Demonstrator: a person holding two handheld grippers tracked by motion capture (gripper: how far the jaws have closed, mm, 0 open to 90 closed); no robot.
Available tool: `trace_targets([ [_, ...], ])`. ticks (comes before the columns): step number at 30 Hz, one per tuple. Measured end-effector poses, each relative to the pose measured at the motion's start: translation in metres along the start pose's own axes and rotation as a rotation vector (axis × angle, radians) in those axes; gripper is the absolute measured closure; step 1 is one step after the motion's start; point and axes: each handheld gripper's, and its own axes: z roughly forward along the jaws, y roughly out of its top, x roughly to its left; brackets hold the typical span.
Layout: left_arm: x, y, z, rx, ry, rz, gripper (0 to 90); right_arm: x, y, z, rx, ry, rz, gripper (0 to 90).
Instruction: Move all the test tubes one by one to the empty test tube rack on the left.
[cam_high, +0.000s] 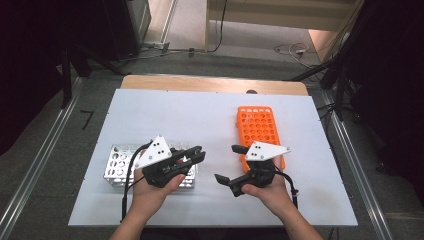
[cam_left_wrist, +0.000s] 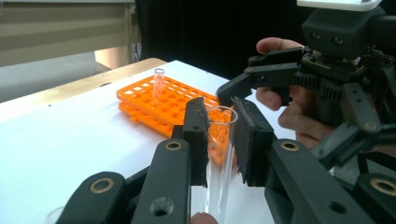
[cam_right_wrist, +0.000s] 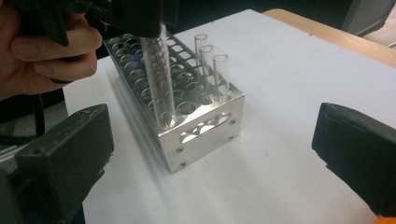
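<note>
Your left gripper pinches a glass tube between its pads. Your right gripper is spread wide, empty. One tube stands in the orange rack; three wait in the metal rack.

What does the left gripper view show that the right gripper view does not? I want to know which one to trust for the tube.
Left gripper view: the clear glass test tube clamped between the left gripper pads, the orange plastic rack holding one tube, and the open right gripper.
Right gripper view: the silver metal rack with three standing tubes.
Both: the white table sheet and the held tube.
</note>
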Motion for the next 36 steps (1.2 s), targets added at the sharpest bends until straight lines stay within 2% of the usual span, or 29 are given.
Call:
trace_targets([
  [6, 0.012, 0.003, -0.013, -0.022, 0.044, -0.011, 75.7, -0.013, -0.004, -0.012, -0.023, -0.026, 0.022, 0.0],
  [17, 0.032, 0.007, -0.038, -0.054, 0.133, -0.021, 75.7, -0.038, -0.019, -0.028, -0.025, -0.095, 0.059, 0.0],
  [24, 0.045, 0.004, -0.045, -0.06, 0.178, -0.038, 75.7, -0.054, -0.025, -0.042, -0.038, -0.142, 0.087, 0.0],
  [28, 0.052, 0.002, -0.046, -0.058, 0.208, -0.041, 75.7, -0.062, -0.031, -0.048, -0.03, -0.174, 0.086, 0.0],
  [36, 0.066, -0.002, -0.047, -0.055, 0.266, -0.054, 75.8, -0.079, -0.039, -0.06, -0.047, -0.213, 0.129, 0.0],
])
